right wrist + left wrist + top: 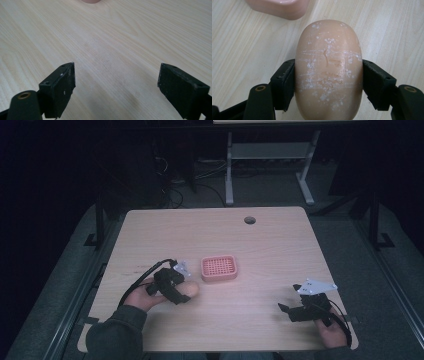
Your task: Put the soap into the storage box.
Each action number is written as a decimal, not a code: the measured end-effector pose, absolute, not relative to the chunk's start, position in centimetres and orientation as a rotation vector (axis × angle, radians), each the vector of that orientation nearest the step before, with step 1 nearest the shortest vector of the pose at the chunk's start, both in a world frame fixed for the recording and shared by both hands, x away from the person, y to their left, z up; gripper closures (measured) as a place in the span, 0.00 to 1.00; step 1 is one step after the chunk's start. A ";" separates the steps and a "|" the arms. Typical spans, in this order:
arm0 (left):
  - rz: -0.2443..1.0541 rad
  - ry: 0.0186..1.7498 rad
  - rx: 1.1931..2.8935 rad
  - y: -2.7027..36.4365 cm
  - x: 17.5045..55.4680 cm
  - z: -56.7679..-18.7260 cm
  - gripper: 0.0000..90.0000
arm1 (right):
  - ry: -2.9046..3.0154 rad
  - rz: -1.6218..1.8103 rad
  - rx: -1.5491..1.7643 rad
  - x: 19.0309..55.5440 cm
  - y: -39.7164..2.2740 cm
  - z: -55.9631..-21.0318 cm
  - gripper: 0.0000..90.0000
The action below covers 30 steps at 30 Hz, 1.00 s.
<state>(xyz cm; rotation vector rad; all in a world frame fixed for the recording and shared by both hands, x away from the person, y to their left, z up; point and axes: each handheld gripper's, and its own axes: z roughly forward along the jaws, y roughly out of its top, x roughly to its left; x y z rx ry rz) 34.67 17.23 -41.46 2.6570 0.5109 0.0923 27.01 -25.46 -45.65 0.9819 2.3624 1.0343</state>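
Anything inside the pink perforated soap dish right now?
The pink perforated soap dish shows a bare holed floor, nothing in it. The tan oval soap bar is clamped in the left gripper beside it. Beneath the dish is hidden.

Right gripper over bare tabletop, jaws spread

The right gripper (116,87) has its two black jaws standing wide apart at the bottom of the view, nothing between them but the pale wood-grain table (112,45). The left jaw shows a few small white specks on its inner face. At the top edge, well away from the jaws, a sliver of something pinkish (91,1) peeks in, too little to identify.
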 end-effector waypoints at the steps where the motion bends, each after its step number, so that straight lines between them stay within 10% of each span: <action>1: 0.090 0.502 2.661 17.1 34.8 -41.4 0.36 | 2.363 1.037 0.978 27.0 -25.4 -45.6 0.16; 30: 0.098 0.443 2.673 14.7 36.9 -40.0 0.36 | 2.351 1.058 0.981 26.9 -25.5 -45.5 0.16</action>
